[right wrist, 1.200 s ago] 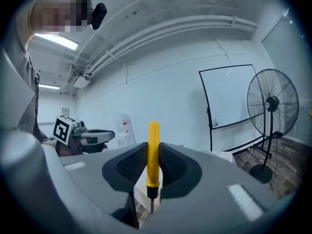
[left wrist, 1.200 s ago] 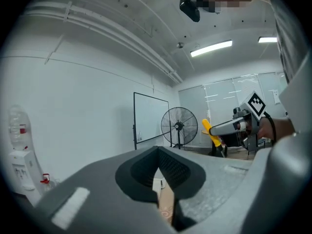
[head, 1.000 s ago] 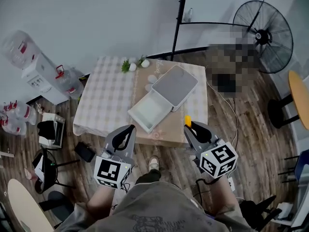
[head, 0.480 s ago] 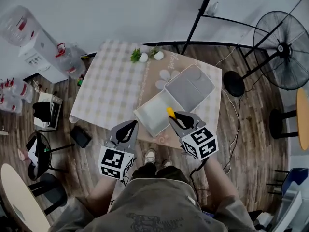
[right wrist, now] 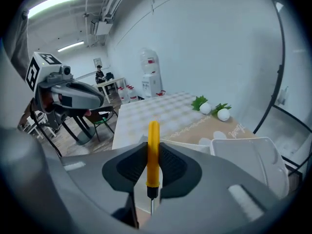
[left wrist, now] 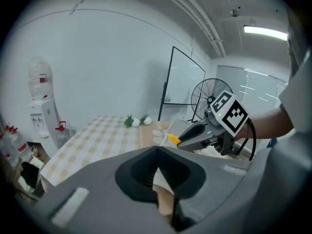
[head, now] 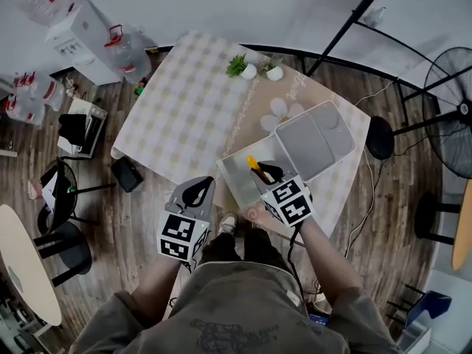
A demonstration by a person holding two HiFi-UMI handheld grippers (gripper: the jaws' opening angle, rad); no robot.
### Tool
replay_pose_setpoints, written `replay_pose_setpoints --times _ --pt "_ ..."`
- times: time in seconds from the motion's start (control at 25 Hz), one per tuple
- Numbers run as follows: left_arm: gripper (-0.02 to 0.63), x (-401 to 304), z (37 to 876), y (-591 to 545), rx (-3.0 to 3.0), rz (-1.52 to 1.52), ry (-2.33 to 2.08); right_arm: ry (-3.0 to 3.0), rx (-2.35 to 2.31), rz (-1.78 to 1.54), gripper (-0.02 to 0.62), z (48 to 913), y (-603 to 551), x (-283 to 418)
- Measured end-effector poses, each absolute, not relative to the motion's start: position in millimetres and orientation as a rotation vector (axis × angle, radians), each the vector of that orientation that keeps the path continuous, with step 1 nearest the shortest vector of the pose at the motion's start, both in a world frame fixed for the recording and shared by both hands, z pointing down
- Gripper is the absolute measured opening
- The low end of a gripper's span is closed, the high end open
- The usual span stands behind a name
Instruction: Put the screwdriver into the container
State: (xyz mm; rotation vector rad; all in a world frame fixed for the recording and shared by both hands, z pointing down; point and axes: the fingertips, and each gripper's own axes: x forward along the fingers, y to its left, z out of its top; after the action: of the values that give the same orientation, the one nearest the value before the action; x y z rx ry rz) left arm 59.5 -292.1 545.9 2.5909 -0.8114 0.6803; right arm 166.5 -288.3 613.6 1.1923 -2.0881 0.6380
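A screwdriver with a yellow handle stands upright between the jaws of my right gripper, which is shut on it. In the right gripper view the handle sticks up above the jaws and the metal shaft points down. That gripper hovers over the near part of the open white container, whose lid lies folded back to the right. My left gripper hangs at the table's front edge, left of the container; its jaws are shut and hold nothing.
The table wears a checked cloth. Two small plants in white pots and some white pebbles sit at its far side. A water dispenser, a chair, a fan and a black stand surround it.
My right gripper has carried the screwdriver leftwards from the table's right front edge to above the open container. The left gripper has stayed near the front edge. The head view has shifted.
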Motion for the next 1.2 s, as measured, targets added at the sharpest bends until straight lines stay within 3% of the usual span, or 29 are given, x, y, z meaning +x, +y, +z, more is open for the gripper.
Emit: replay_pose_setpoints --times 0.64,1.2 --pt "0.000 62 575 -280 2.364 0.702 -1.070 -2.007 0.731 0.559 0.097 711 -296 148" --pt "0.000 42 568 -267 2.313 0.711 -1.182 -1.977 0.779 0.555 0.110 708 -298 156"
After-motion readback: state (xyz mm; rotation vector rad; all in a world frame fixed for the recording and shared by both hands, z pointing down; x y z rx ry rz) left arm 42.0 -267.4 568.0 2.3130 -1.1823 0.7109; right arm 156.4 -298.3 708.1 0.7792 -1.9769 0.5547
